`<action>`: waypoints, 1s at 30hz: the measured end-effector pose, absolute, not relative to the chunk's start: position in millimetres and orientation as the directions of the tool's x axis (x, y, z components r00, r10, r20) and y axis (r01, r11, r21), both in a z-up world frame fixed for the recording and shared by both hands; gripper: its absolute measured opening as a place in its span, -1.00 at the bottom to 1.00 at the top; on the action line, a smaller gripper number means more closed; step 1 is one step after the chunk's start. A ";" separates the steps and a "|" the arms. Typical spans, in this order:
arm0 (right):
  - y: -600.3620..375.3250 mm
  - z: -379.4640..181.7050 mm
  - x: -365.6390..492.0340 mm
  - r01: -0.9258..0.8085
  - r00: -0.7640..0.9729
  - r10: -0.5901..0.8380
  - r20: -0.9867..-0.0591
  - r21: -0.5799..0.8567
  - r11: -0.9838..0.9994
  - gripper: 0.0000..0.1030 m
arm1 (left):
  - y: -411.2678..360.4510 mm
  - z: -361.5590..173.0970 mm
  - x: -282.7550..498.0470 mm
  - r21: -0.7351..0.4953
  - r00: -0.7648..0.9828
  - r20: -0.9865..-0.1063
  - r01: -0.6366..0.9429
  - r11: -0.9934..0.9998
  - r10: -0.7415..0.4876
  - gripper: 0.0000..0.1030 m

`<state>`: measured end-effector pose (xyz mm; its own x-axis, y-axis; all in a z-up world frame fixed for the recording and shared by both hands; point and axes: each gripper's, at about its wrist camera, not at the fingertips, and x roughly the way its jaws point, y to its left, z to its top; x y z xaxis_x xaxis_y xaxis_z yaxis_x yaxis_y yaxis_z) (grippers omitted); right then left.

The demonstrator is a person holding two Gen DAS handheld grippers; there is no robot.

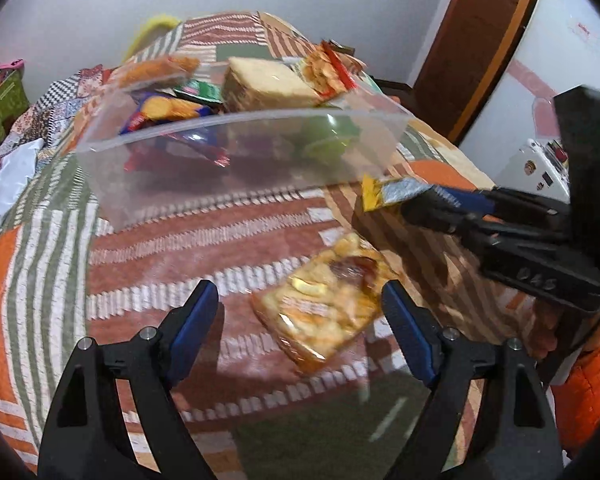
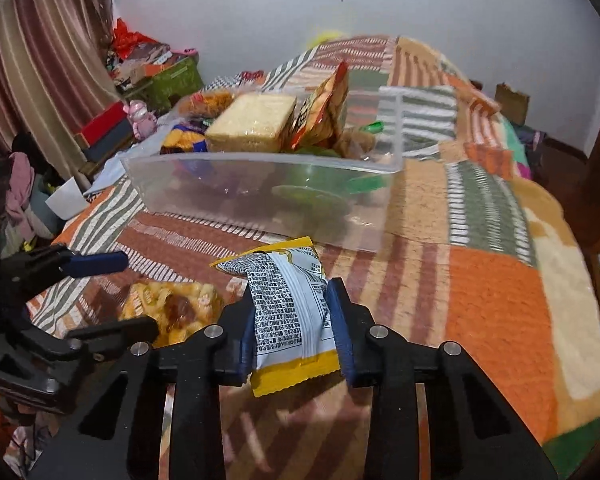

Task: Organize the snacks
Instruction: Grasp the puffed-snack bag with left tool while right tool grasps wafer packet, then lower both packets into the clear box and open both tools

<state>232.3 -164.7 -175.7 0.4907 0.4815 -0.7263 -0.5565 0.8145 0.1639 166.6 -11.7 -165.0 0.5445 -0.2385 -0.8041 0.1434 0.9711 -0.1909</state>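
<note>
Right wrist view: my right gripper (image 2: 296, 320) pinches a white-and-yellow packet (image 2: 290, 312), printed back up, its end poking out toward the clear bin (image 2: 260, 184). My left gripper (image 1: 300, 320) is spread, nothing between its pads, hovering over a clear bag of yellow chips (image 1: 324, 308) lying on the bed's quilt (image 1: 220, 236), close to the right pad. Beyond both, the bin sits on the quilt, heaped with snacks: a pale wafer block (image 2: 252, 120), an orange chip bag (image 2: 324, 108) standing upright, blue and green packs underneath.
</note>
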 end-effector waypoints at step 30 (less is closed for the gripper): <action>-196.6 -134.7 218.1 -0.504 0.602 0.514 -0.611 0.209 0.838 -0.42 | -14.5 -132.6 173.8 -0.140 0.663 -0.734 0.069 0.988 -0.150 0.61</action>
<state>218.1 -196.6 -134.7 0.6020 0.5142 -0.6109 -0.5040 0.8381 0.2089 173.8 -14.5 -132.6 0.6627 -0.1501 -0.7337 0.0688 0.9878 -0.1400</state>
